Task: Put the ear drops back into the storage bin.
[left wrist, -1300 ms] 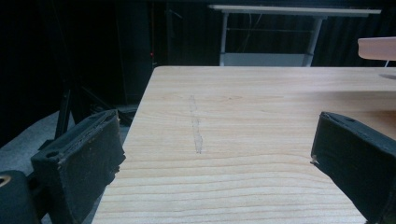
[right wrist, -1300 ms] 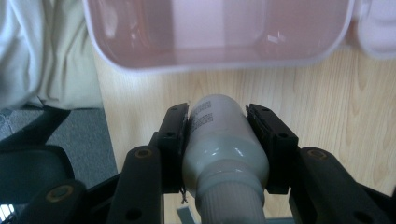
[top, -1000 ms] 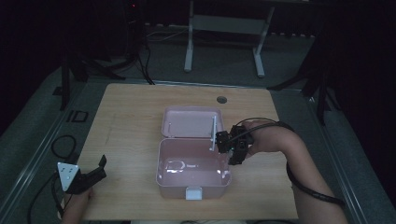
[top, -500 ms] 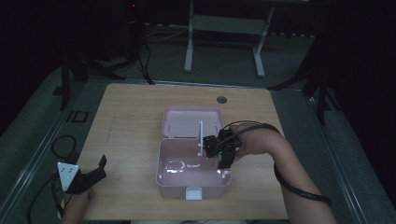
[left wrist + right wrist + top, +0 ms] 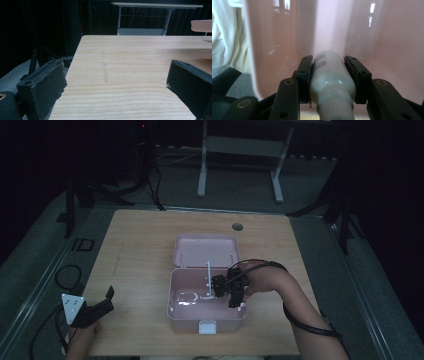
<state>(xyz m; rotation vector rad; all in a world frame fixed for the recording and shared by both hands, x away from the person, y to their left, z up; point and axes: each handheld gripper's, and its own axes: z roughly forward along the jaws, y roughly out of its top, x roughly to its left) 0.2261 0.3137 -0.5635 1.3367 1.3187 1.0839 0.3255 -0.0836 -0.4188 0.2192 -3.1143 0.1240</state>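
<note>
A pink box point(image 5: 176, 312) stands open in the middle of the wooden table point(image 5: 135, 255), its lid point(image 5: 206, 250) leaning back. My right gripper point(image 5: 220, 289) reaches into the box from the right and is shut on a white bottle point(image 5: 332, 75), held between the jaws with its ribbed cap toward the camera. The box's pink inner wall point(image 5: 332, 27) is close in front of the bottle. My left gripper point(image 5: 102, 302) rests at the table's front left, open, with bare wood between its fingers point(image 5: 42, 85).
A white clasp point(image 5: 207, 326) sits on the box's front wall. A round cable hole point(image 5: 237, 226) lies near the table's far edge. A dark floor, cables and a desk frame point(image 5: 240, 150) lie beyond the table.
My right gripper has moved left and down into the pink box with the bottle. The left gripper has stayed put.
</note>
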